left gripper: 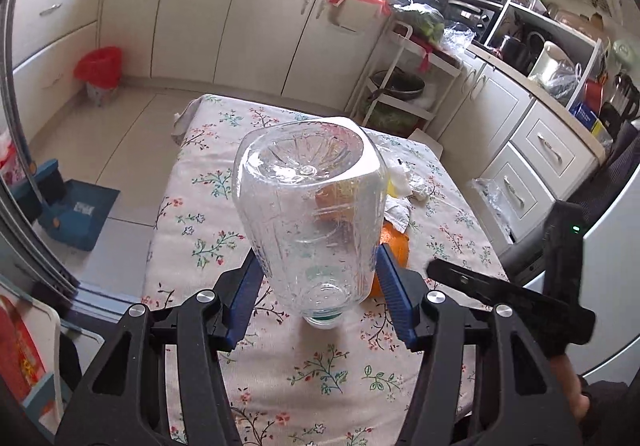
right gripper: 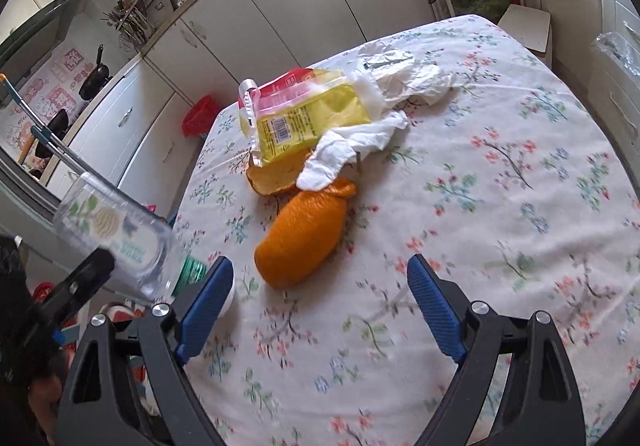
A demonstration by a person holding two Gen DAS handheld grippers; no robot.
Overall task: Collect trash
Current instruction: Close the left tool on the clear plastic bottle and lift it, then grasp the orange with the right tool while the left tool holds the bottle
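Left gripper (left gripper: pixel 316 288) clamps clear bottle (left gripper: pixel 310 206); orange peel (right gripper: pixel 302 242) lies beyond right gripper (right gripper: pixel 320 288).

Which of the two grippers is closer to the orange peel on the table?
Right. The right gripper hangs open just before the orange peel; the left gripper, beside it, holds a clear plastic bottle.

Left gripper (left gripper: pixel 316 288) pointing down over the table (left gripper: pixel 192 214), blue pads squeezed on both sides of a clear bottle (left gripper: pixel 308 206) lifted off the cloth. Right gripper (right gripper: pixel 320 286) tipped down over the table too, jaws wide apart, nothing between them.
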